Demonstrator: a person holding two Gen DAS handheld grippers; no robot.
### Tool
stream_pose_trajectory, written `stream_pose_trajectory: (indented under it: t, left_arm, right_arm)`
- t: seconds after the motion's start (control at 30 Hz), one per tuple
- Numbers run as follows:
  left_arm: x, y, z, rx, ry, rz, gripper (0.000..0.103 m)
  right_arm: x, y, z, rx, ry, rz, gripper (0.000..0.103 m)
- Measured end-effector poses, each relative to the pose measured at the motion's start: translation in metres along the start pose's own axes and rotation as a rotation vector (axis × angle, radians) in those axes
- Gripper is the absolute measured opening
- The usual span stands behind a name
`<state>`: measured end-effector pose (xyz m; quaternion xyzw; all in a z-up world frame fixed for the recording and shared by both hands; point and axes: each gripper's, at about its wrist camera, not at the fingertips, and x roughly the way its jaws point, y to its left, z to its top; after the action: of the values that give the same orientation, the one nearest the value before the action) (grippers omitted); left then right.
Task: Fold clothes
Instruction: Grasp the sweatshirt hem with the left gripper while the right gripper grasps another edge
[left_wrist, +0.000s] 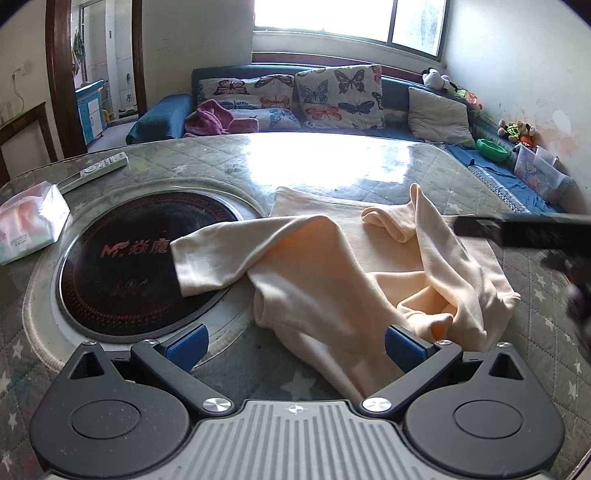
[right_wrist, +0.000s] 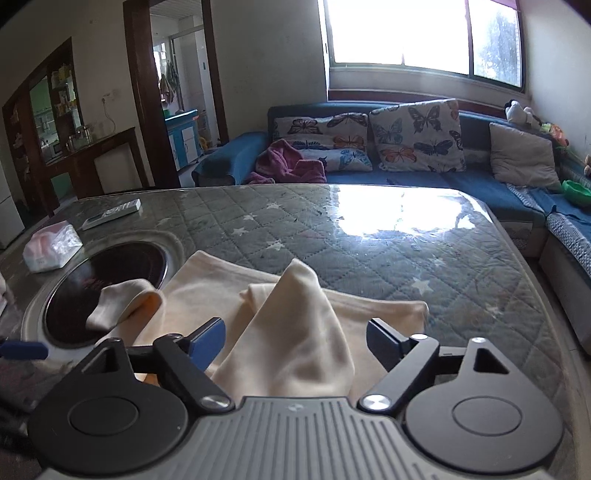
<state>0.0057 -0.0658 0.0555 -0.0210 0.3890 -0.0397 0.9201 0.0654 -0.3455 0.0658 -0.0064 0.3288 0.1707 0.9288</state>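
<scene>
With both grippers spread wide, I'm gripping nothing: the cream shirt (left_wrist: 332, 266) lies rumpled on the quilted table (left_wrist: 207, 162), its hem running between my left gripper (left_wrist: 295, 343) fingers. My right gripper (right_wrist: 295, 343) has a peaked fold between its fingers; one sleeve (right_wrist: 122, 302) flops left onto the cooktop (right_wrist: 110, 280).

The setting was a lived-in family living room. Behind the quilt-covered table (right_wrist: 369, 236) ran a blue corner sofa (right_wrist: 480, 181) with butterfly cushions (right_wrist: 417, 136) beneath a bright window (right_wrist: 424, 33). Stuffed toys (left_wrist: 517, 131) sat on the sofa's far-right end; a doorway (right_wrist: 173, 92) opened left of it, and a remote control (left_wrist: 96, 170) lay on the table.
</scene>
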Motion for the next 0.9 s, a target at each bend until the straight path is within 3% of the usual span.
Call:
stream_pose_trajectory:
  t: [0.33,0.5,0.6,0.9]
  left_arm:
    - [0.012,0.009,0.001,-0.015,0.018,0.004,0.103]
    - [0.015,0.01,-0.001,-0.022,0.028,0.011,0.103]
    - [0.015,0.008,-0.002,-0.023,0.033,0.011,0.103]
    - [0.006,0.004,-0.008,-0.014,0.018,0.008,0.103]
  right_arm:
    - [0.068,-0.009,0.023,0.009,0.073,0.041,0.061]
    - [0.077,-0.014,0.018,0.002,0.113,0.048,0.018]
    - [0.059,-0.02,0.016,0.012,0.073,0.028,0.01]
    - [-0.047,-0.034,-0.012,0.022,-0.131,-0.104,0.008]
